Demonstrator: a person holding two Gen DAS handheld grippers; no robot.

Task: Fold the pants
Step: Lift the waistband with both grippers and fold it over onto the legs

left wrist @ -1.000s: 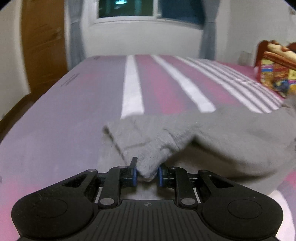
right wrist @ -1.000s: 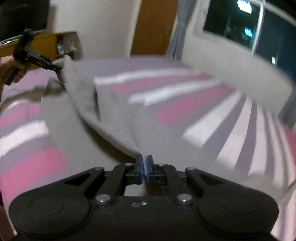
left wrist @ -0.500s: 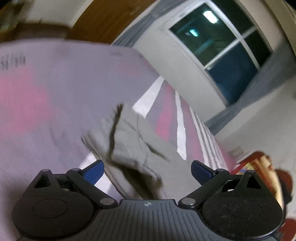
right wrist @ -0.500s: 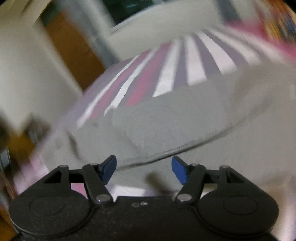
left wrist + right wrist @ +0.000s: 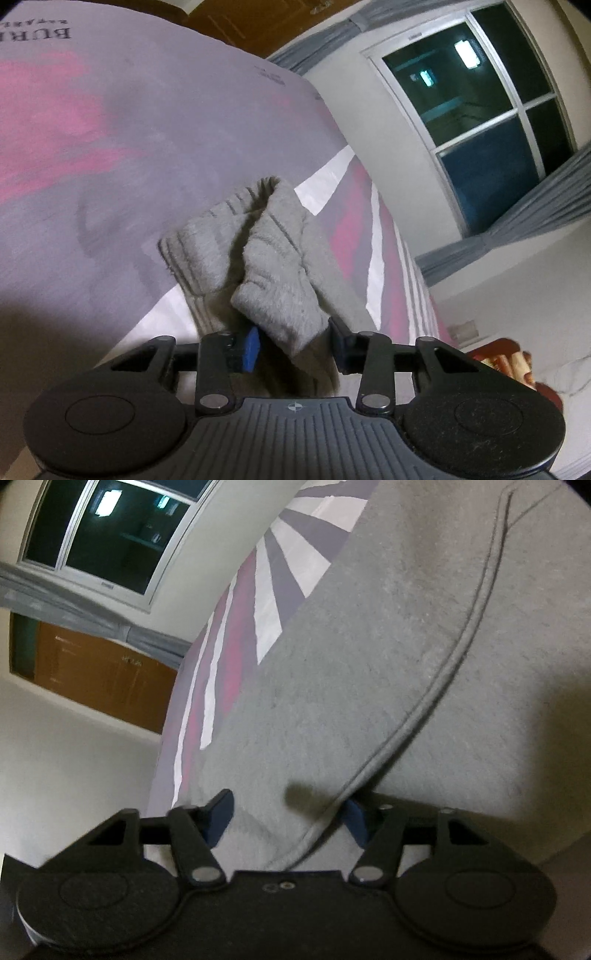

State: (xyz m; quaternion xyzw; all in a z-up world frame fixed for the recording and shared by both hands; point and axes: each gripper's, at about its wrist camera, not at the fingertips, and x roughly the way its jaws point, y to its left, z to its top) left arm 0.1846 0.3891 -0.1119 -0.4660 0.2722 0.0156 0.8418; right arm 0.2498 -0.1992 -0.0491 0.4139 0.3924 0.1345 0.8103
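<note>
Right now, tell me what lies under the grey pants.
The striped bed cover lies under the grey pants, showing beside them in both views. Whatever is directly beneath the cloth is covered.

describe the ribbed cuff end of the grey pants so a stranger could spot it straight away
Start at the bed's striped sheet, purple, pink and white. On it lie the grey pants; the ribbed cuff is their bunched end near the left gripper, the only part with dark ridged lines.

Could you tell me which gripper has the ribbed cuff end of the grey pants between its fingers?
The left gripper; the right gripper straddles a plain seamed part of the pants instead.
</note>
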